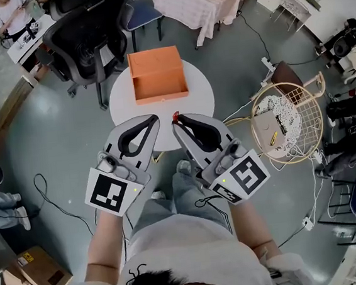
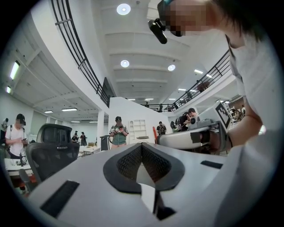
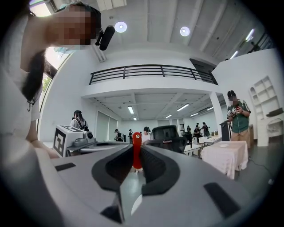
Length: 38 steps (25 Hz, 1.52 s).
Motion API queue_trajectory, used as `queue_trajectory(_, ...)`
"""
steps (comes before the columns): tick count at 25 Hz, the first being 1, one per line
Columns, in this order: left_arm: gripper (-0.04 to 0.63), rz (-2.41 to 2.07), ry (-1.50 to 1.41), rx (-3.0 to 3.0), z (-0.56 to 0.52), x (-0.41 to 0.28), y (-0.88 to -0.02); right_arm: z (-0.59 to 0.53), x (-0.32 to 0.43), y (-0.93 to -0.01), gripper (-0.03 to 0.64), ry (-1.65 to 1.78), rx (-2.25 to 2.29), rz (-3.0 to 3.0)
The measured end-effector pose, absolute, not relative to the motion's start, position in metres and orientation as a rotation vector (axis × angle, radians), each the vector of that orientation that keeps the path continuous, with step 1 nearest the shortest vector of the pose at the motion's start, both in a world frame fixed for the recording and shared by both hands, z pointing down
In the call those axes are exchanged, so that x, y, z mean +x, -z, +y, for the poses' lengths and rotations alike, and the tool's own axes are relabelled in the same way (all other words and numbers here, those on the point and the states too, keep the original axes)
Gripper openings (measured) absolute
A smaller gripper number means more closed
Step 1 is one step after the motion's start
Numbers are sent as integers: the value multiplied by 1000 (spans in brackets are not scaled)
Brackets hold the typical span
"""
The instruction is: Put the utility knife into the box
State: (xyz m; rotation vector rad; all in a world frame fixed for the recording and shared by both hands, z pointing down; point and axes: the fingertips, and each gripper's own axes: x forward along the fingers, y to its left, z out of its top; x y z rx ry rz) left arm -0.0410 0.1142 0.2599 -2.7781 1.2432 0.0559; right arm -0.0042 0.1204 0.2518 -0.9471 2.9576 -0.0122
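Red and slim: see utility knife [image 3: 137, 151] clamped upright at tips of right gripper [image 1: 176, 122], raised over white round table [image 1: 123, 103], short of open orange box [image 1: 162, 98]. See left gripper [image 1: 155, 117] closed on nothing. Treat as light, stiff, smooth-sided, likely to pivot. Grip flat sides mid-body, clear of blade end

Left claw [image 1: 154, 118] closed, right claw [image 1: 176, 122] clamping utility knife [image 3: 136, 153]

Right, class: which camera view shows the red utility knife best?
The right gripper view: the utility knife stands upright, clamped between the right gripper's jaws. The head view shows only its red tip; the left gripper view just a red sliver beside that gripper.
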Motion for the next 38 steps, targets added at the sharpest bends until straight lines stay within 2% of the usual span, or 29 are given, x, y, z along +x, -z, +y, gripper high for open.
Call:
queue_trajectory(15, 9, 1409, -36, -2696, 2, -11, -260, 1, 16, -250, 57, 14, -712, 3024)
queue_trajectory(25, 9, 1588, -13, -2591, -35, 2, -265, -40, 33, -264, 57, 44, -531, 3064)
queue_trajectory(38, 9, 1579, 19, -2628, -70, -1, -277, -78, 25, -280, 57, 97, -549, 3070)
